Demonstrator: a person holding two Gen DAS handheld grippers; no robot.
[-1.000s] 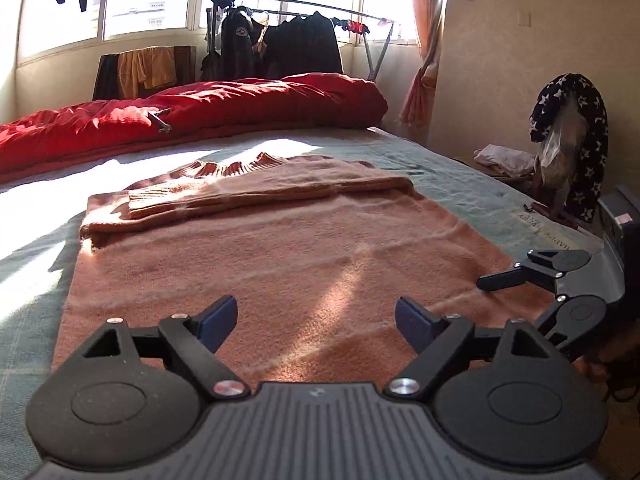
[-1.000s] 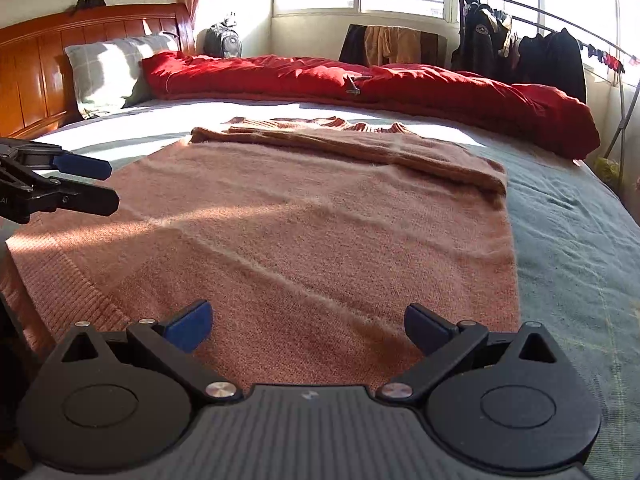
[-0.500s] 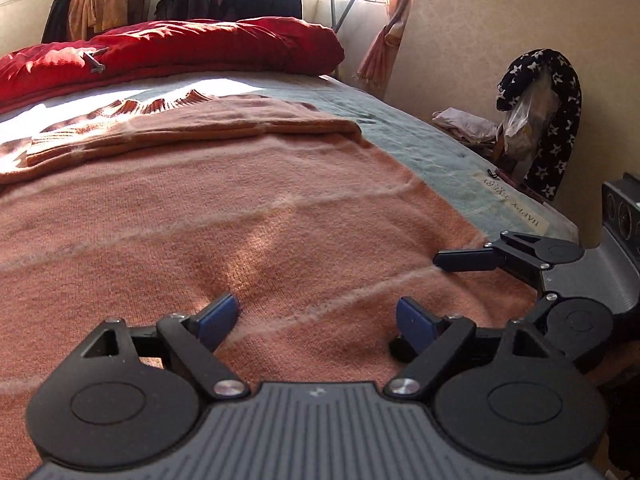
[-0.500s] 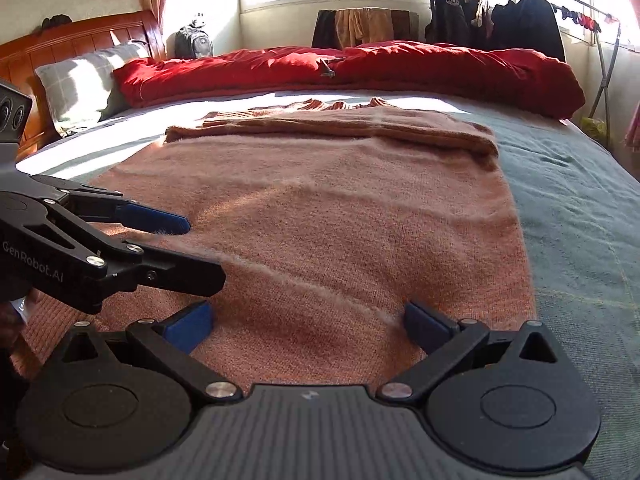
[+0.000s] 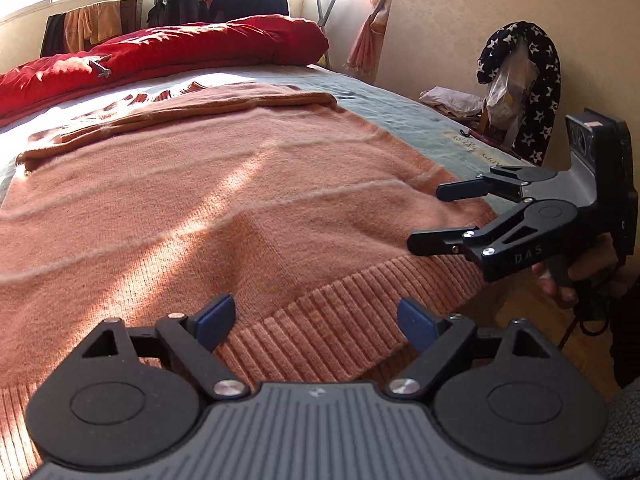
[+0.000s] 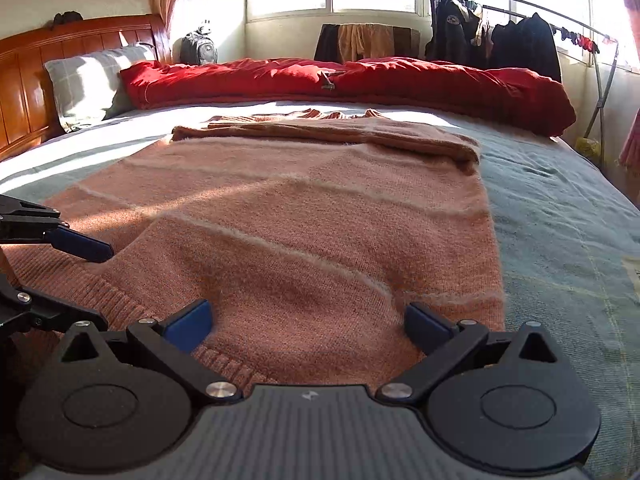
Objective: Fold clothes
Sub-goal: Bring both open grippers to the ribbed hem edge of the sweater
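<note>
A salmon-pink knitted sweater (image 5: pixel 208 200) lies flat on the bed, sleeves folded across its far end, ribbed hem nearest me. It also shows in the right wrist view (image 6: pixel 304 216). My left gripper (image 5: pixel 316 322) is open, its fingers low over the ribbed hem. My right gripper (image 6: pixel 308 322) is open over the hem near the sweater's right corner. In the left wrist view the right gripper (image 5: pixel 436 216) hovers open at that corner. In the right wrist view the left gripper (image 6: pixel 76 276) is at the left edge.
A red duvet (image 6: pixel 360 80) is bunched along the far side of the grey-green bed sheet (image 6: pixel 560 216). A wooden headboard (image 6: pixel 24 80) and pillow (image 6: pixel 88 80) are at the left. A clothes rack (image 6: pixel 500 36) stands by the window. A chair with a star-patterned cloth (image 5: pixel 520 88) stands right of the bed.
Both grippers have pulled back and dropped toward the sweater's ribbed hem, which now lies between their fingers. Both stay open.
</note>
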